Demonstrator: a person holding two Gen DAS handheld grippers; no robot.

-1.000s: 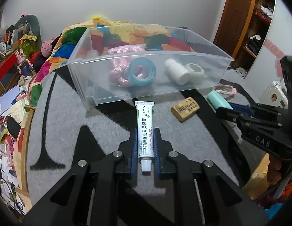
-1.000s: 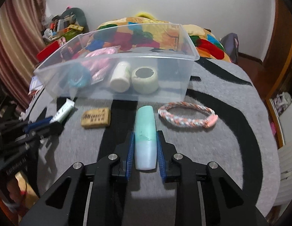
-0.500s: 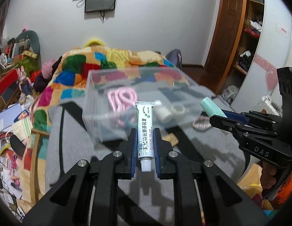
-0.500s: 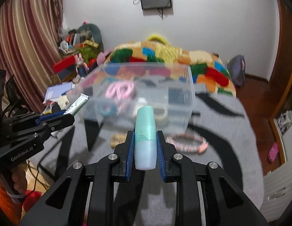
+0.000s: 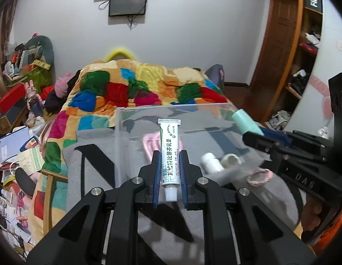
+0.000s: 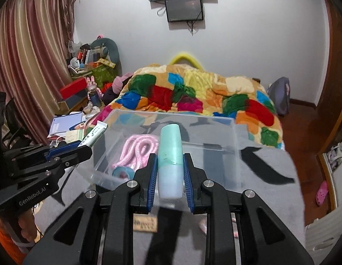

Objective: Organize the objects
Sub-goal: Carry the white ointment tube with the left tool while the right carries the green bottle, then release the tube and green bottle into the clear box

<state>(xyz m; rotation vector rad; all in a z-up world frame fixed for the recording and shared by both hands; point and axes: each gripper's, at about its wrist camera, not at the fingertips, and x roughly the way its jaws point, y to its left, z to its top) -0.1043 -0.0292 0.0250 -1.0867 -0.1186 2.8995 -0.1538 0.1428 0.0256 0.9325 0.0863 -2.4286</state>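
Note:
My left gripper is shut on a white ointment tube and holds it in the air in front of the clear plastic bin. The tube also shows in the right wrist view. My right gripper is shut on a mint-green bottle, raised over the near side of the bin; it shows in the left wrist view. Inside the bin lie a pink rope, a blue tape roll, a white bottle and a white tape roll.
A braided bracelet and a tan block lie on the grey table cloth in front of the bin. A bed with a patchwork quilt is behind. Clutter fills the floor at left.
Both grippers have lifted off the table with the tube and the bottle and risen toward the bin's rim. The views now look over the bin from higher up.

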